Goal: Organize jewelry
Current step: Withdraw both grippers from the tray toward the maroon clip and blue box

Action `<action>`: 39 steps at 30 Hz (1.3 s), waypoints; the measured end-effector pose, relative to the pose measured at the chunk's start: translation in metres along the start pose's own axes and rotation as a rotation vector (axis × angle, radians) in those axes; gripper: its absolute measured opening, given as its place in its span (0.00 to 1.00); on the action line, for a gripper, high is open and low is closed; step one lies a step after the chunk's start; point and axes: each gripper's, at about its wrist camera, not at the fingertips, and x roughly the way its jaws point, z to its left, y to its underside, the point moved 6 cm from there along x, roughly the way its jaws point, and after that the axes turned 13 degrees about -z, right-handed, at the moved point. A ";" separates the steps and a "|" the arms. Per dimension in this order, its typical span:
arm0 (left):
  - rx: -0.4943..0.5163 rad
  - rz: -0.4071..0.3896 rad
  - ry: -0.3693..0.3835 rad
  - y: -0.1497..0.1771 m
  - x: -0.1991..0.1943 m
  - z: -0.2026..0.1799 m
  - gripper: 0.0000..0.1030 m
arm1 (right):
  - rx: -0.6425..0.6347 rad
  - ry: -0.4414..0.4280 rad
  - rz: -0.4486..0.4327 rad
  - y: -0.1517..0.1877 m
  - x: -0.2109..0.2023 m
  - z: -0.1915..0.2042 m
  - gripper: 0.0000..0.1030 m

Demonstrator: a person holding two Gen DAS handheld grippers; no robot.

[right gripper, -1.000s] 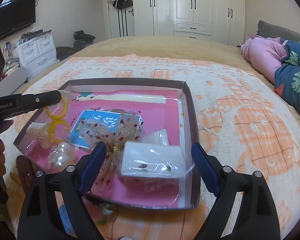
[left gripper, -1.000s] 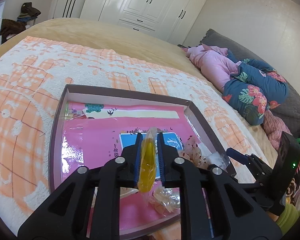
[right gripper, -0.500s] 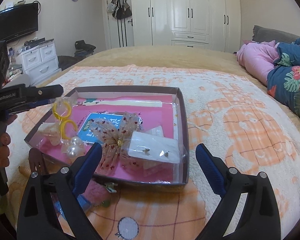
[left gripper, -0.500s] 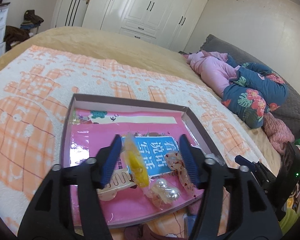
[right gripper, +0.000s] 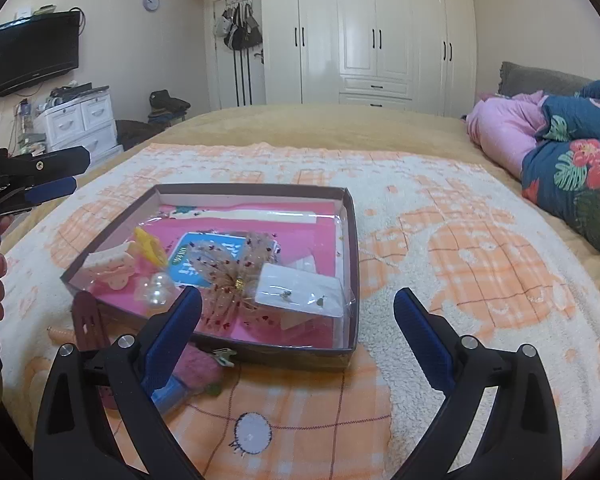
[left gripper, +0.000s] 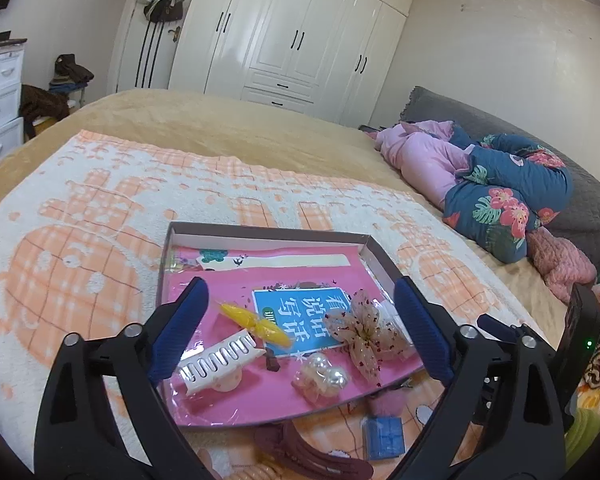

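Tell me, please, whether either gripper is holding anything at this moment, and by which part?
Nothing is held. The left gripper and right gripper are both open and empty; the yellow plastic rings lie loose in the shallow brown cardboard tray.

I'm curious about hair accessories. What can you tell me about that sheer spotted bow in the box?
The bow is sheer beige mesh sprinkled with small dark red flecks, its loops fanning out from a small gold knot at the centre. It looks light and soft. It lies flat in the shallow box on the pink lining, partly over the blue card, between the pearl piece and the white earring card. No hand-held gripper touches it.
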 end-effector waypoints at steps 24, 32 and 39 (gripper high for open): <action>0.000 0.003 -0.062 0.016 -0.047 0.018 0.85 | -0.082 -0.110 -0.008 0.005 -0.035 0.039 0.91; 0.010 0.036 -0.071 0.030 -0.052 0.020 0.85 | -0.100 -0.146 0.010 0.015 -0.038 0.053 0.91; 0.020 0.052 -0.082 0.037 -0.057 0.023 0.85 | -0.113 -0.171 0.026 0.024 -0.042 0.062 0.91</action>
